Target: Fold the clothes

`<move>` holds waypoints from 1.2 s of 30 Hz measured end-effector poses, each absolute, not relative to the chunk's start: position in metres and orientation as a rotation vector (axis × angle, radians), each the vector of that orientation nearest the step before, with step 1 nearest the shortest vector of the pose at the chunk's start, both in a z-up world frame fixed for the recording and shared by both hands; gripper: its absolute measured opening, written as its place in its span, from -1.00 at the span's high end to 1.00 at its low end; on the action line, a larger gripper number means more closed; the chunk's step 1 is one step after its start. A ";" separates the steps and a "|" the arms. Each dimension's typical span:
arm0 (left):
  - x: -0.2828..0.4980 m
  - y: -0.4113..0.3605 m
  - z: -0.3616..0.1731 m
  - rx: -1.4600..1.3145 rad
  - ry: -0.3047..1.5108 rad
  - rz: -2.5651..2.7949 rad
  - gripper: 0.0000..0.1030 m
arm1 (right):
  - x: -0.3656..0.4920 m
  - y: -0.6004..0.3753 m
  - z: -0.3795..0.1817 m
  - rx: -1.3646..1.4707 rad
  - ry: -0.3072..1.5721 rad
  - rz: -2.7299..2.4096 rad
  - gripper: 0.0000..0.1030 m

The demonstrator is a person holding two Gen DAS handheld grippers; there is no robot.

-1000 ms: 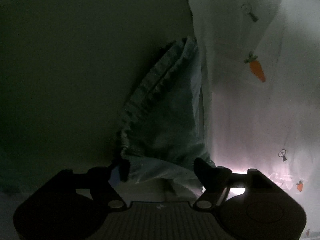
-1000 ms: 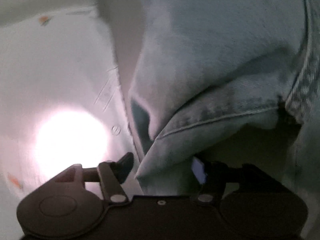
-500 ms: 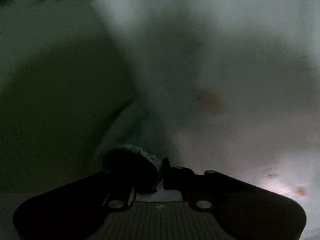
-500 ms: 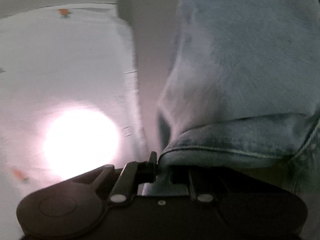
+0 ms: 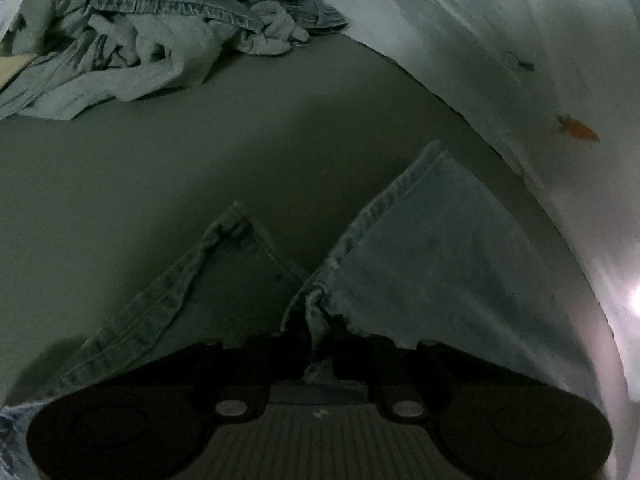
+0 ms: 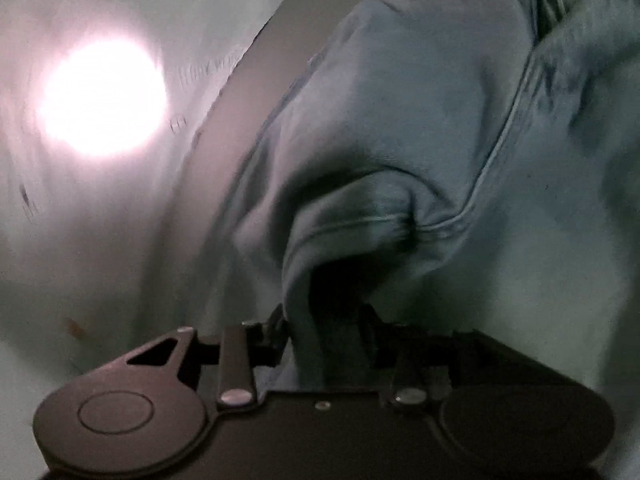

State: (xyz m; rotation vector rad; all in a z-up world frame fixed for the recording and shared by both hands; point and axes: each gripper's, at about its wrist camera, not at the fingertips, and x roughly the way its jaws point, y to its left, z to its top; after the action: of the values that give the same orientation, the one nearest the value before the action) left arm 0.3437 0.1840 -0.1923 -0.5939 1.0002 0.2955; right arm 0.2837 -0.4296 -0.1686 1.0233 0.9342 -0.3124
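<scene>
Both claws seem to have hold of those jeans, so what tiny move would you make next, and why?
Probably lift a little more: the left gripper and right gripper each have denim jeans between jaws that are opening slightly, and the legs lie slack on the grey surface.

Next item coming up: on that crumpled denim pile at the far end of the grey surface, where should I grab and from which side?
On the crumpled denim pile, probably take the thick stitched band running across its top. It stands raised and firm above the loose folds. Come down from above, jaws across the band; the near edge lies flat on the grey surface, offering little to pinch.
</scene>
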 end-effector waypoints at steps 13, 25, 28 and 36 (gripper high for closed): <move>0.400 0.172 -0.147 -0.233 0.819 0.198 0.02 | 0.303 -0.445 -0.096 0.412 0.783 -0.276 -0.36; 0.487 0.157 -0.207 -0.127 0.926 0.101 -0.21 | 0.370 -0.581 -0.131 -0.112 0.815 -0.557 -0.57; 0.503 0.152 -0.218 -0.111 0.951 0.079 -0.25 | 0.379 -0.623 -0.137 -0.051 0.872 -0.605 -0.61; 0.529 0.146 -0.234 -0.138 0.988 0.079 -0.36 | 0.379 -0.705 -0.174 0.444 1.082 -0.614 -0.27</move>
State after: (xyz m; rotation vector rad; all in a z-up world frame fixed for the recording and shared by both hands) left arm 0.5294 0.1463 -0.2336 -0.1379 0.9880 0.0791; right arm 0.3787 -0.7050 -0.1735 0.4441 1.0819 -0.6143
